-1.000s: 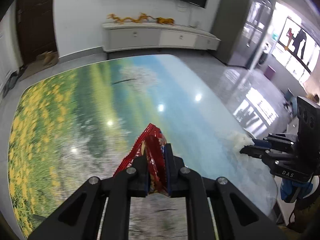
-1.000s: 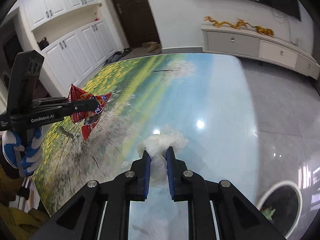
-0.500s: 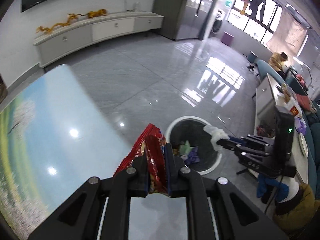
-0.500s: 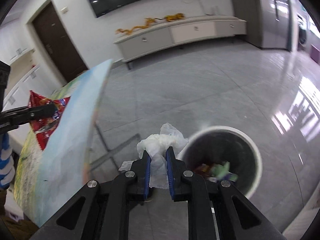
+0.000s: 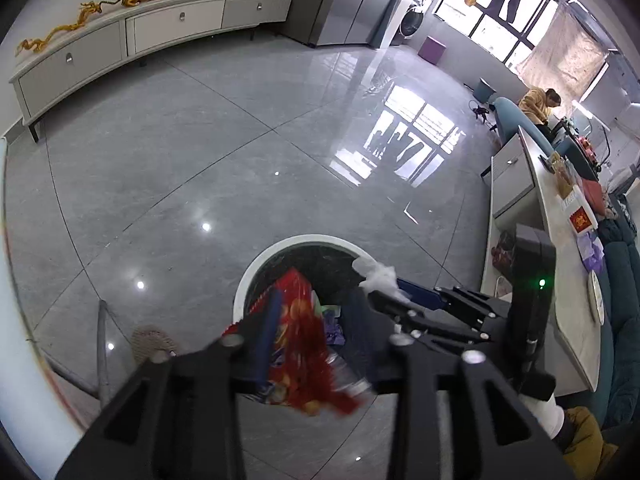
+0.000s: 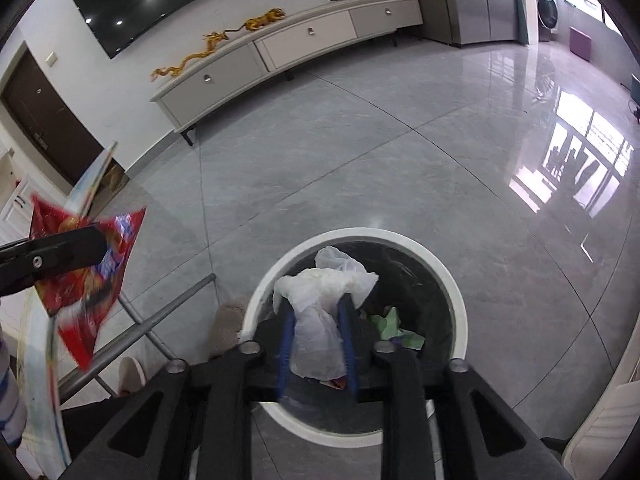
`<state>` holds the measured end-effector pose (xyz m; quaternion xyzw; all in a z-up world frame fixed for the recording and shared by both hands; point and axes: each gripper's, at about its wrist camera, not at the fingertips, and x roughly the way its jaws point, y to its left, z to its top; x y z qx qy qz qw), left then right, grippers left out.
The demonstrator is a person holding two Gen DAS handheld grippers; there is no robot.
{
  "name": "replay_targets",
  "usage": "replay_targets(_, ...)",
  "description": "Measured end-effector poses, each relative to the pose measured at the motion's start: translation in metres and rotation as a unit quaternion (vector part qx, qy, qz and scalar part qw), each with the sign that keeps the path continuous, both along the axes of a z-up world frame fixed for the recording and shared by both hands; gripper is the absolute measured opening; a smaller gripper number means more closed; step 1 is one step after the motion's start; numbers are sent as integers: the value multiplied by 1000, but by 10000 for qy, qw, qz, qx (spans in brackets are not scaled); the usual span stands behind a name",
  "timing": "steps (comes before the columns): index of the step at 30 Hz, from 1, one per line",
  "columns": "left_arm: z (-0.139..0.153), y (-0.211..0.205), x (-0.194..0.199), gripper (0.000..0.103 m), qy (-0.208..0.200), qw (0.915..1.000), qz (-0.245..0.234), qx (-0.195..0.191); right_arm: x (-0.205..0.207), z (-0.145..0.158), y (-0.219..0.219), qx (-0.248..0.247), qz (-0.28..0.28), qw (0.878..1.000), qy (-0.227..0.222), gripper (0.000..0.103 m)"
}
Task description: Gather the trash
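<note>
White crumpled tissue [image 6: 320, 300] is hanging between the right gripper [image 6: 316, 312]'s spread fingers over the round white-rimmed bin [image 6: 452, 288]. At nine o'clock, the left gripper [image 5: 312, 316]'s fingers are spreading beside the red crinkly snack wrapper [image 5: 300, 328]; centre both before letting go.

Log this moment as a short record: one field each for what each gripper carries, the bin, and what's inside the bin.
left gripper: fingers spread, crinkled red foil snack bag between them over the bin, grip unclear
right gripper: fingers apart, crumpled white plastic bag between them above the bin, grip unclear
bin: round white-rimmed trash bin with black liner, standing on grey tiled floor
bin contents: green paper scrap and other coloured litter
</note>
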<state>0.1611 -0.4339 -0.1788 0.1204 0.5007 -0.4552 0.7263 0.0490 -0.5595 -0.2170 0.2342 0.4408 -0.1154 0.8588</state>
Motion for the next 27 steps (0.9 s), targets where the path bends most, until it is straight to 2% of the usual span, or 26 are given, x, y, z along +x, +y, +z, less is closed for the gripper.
replay_targets(1,-4,-2,1,57,46,10000,51,-42,-2,-4,-4,-10,-59,10000,53,46)
replay_targets(2,-7,-3,2,59,90,9999,62,-67,-2,-7,-8,-3,-105,9999,86,48)
replay_targets(4,-10,-1,4,59,211,9997,41,-97,-4,-13,-13,22,-166,9997,187,48)
replay_targets(9,-5,13,3,59,115,9999,108,-65,-14,-17,-12,64,-276,9993,250,48)
replay_targets(12,7,35,2,59,-146,9994,304,-59,-16,-13,-2,48,-261,9994,217,50)
replay_targets(16,30,77,-1,59,-713,9951,686,-3,-10,3,19,-37,-100,9999,80,54)
replay_targets(21,53,141,-10,59,-1349,9829,1241,168,6,40,67,-247,364,9986,-301,61)
replay_targets(26,66,215,-19,59,-2015,9593,1940,392,22,73,130,-429,996,9920,-645,69)
replay_targets(27,70,236,-20,59,-2142,9513,2175,437,25,79,144,-464,1129,9900,-712,70)
